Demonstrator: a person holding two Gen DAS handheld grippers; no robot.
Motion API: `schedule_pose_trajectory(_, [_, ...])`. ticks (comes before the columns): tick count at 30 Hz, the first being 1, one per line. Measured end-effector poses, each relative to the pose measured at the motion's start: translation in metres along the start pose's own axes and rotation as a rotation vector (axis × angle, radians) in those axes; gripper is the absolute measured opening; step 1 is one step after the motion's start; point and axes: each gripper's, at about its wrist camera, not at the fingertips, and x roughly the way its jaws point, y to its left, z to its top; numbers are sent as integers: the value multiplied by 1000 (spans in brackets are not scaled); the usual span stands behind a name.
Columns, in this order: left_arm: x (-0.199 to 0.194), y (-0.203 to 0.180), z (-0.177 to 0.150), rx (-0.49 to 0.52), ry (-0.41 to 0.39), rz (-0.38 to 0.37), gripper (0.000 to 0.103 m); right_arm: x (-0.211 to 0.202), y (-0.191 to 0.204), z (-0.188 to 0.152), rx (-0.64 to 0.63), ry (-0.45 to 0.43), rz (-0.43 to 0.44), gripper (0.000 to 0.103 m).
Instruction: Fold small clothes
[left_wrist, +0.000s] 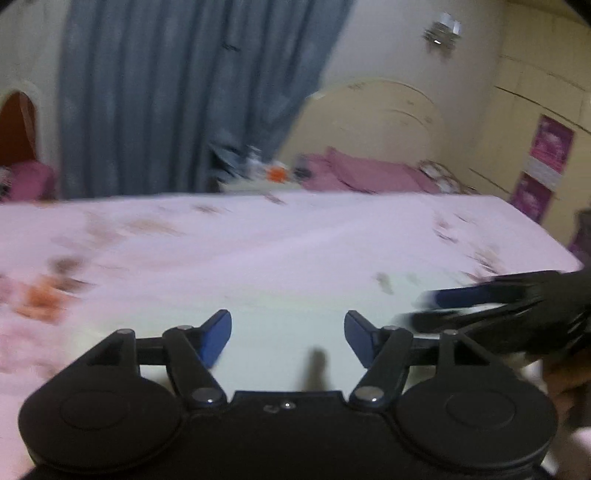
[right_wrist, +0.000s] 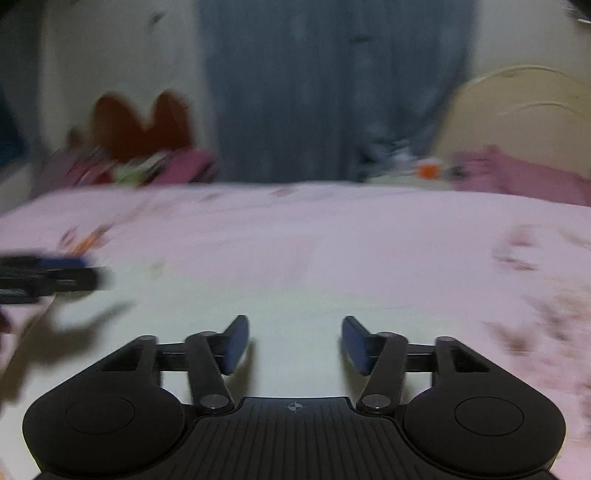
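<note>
Found a bed (left_wrist: 258, 240) filling the middle of both views, covered by a pink sheet with scattered floral print. Noted heavy motion blur in both pictures.

Recorded a blue-grey curtain (left_wrist: 184, 92) hanging behind the bed, a cream wardrobe (left_wrist: 535, 92) at far right, and a cream arched headboard (left_wrist: 369, 118) between the two.

Located the task item, a pale whitish cloth (left_wrist: 314, 306), lying flat on the sheet at the near edge, directly ahead of and beneath both sets of fingers. Could not determine the kind of garment or its folds, owing to blur.

Found the left gripper (left_wrist: 287, 338) released, blue pads set wide apart, holding nothing, poised low over the cloth. Could not tell about contact with the fabric.

Found the right gripper (right_wrist: 295, 343) likewise released, pads well apart, nothing between them, also low over the cloth. Confirmed side-by-side placement, with each gripper visible as a dark blurred shape at the edge of the other's view.

Noted pink pillows (left_wrist: 369, 173) against the headboard and two magenta posters (left_wrist: 550, 147) on the wardrobe front. Recorded a red-brown heart-shaped backrest (right_wrist: 144, 125) at left and a small orange object (left_wrist: 276, 172) on a cluttered bedside surface beyond the bed.
</note>
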Motion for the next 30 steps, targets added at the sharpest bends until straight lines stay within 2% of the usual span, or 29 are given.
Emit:
schedule_pose_trajectory(2, [8, -5, -7, 26, 21, 18, 66, 13, 13, -6, -31, 22, 14, 55])
schedule_pose_trajectory(4, [7, 10, -16, 61, 30, 92, 64, 14, 8, -12, -60, 31, 15, 55])
schedule_pose_trajectory(6, [-3, 38, -26, 38, 13, 156, 65, 6, -20, -14, -47, 17, -57, 55])
schedule_pose_trajectory(8, [-14, 62, -31, -17, -7, 130, 64, -2, -60, -16, 47, 12, -204, 55])
schedule_pose_trajectory(10, [-16, 60, -29, 2, 1, 140, 64, -7, -90, -21, 141, 10, -190, 55])
schedule_pose_trajectory(11, [-16, 54, -26, 14, 6, 160, 64, -7, -94, -21, 149, 31, -203, 55])
schedule_pose_trajectory(13, [-27, 37, -19, 21, -25, 199, 64, -14, -90, -20, 156, 6, -210, 55])
schedule_pose_trajectory(14, [-37, 27, -19, 29, -63, 187, 67, -21, -82, -21, 141, -24, -219, 55])
schedule_pose_trajectory(15, [-47, 15, -19, 33, -97, 162, 74, -30, -73, -23, 122, -52, -201, 55])
schedule_pose_trajectory(16, [-52, 1, -19, 40, -112, 130, 75, -35, -60, -25, 99, -67, -163, 55])
schedule_pose_trajectory(18, [-52, -25, -22, 62, -107, 80, 75, -36, -27, -33, 13, -61, -87, 55])
schedule_pose_trajectory(20, [-46, -41, -29, 57, -69, 35, 75, -33, 2, -45, -55, -29, -6, 55])
schedule_pose_trajectory(22, [-39, -49, -38, 63, -30, 40, 73, -30, 21, -58, -110, 2, 32, 55])
schedule_pose_trajectory(24, [-38, -43, -48, 63, 10, 78, 69, -32, 24, -68, -147, 16, 5, 55])
schedule_pose_trajectory(26, [-45, -26, -58, 57, 33, 127, 68, -38, 6, -72, -96, 22, -45, 55])
schedule_pose_trajectory(28, [-61, -10, -68, 64, 33, 180, 69, -46, -20, -79, -40, 37, -130, 55])
schedule_pose_trajectory(30, [-73, -5, -70, 71, 42, 204, 68, -56, -32, -84, -17, 63, -133, 55])
